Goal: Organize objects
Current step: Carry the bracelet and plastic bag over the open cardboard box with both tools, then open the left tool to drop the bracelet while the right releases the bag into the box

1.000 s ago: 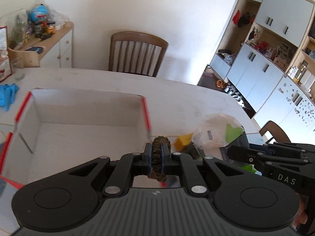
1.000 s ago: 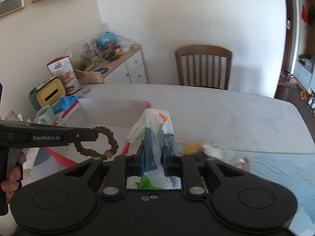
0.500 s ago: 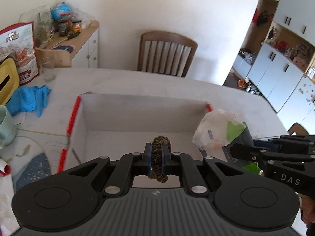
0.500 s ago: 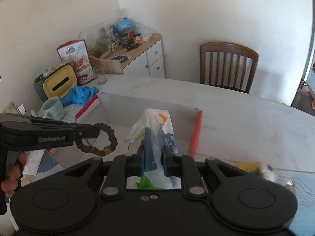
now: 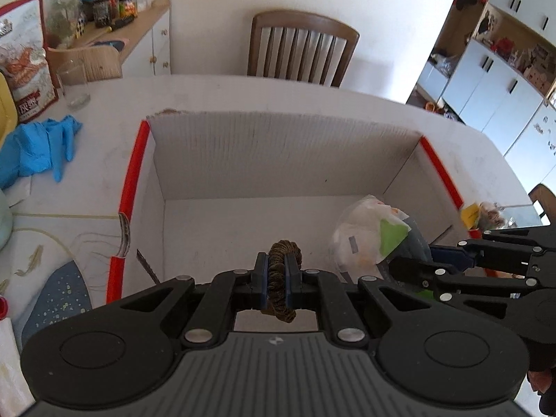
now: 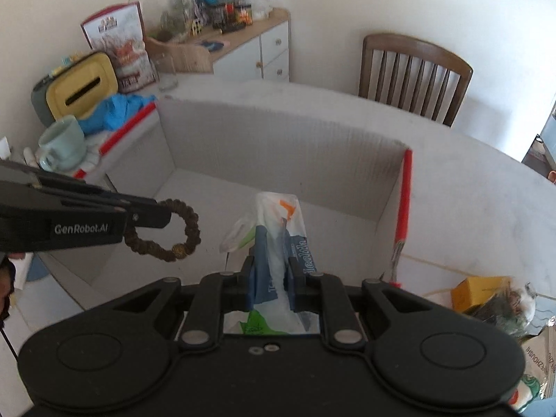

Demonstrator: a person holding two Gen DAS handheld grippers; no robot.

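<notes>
Tilting down over the box (image 5: 278, 160), left gripper (image 5: 278, 271) jaws clench a bracelet (image 5: 281, 278); right gripper (image 6: 271, 274) jaws clench a bag (image 6: 274, 229).

The box (image 5: 278, 160) is matt corrugated cardboard with glossy red tape on its edges; the bracelet (image 6: 180, 239) is rough brown beads (wood, seemingly), the bag (image 6: 278, 236) thin crinkled plastic, both grippers matt black plastic.

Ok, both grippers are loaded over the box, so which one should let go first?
Probably either; slight edge to the left. The left gripper, shut on the bead bracelet, hangs over bare box floor. The right gripper holds the plastic bag nearer the box's right wall.
</notes>
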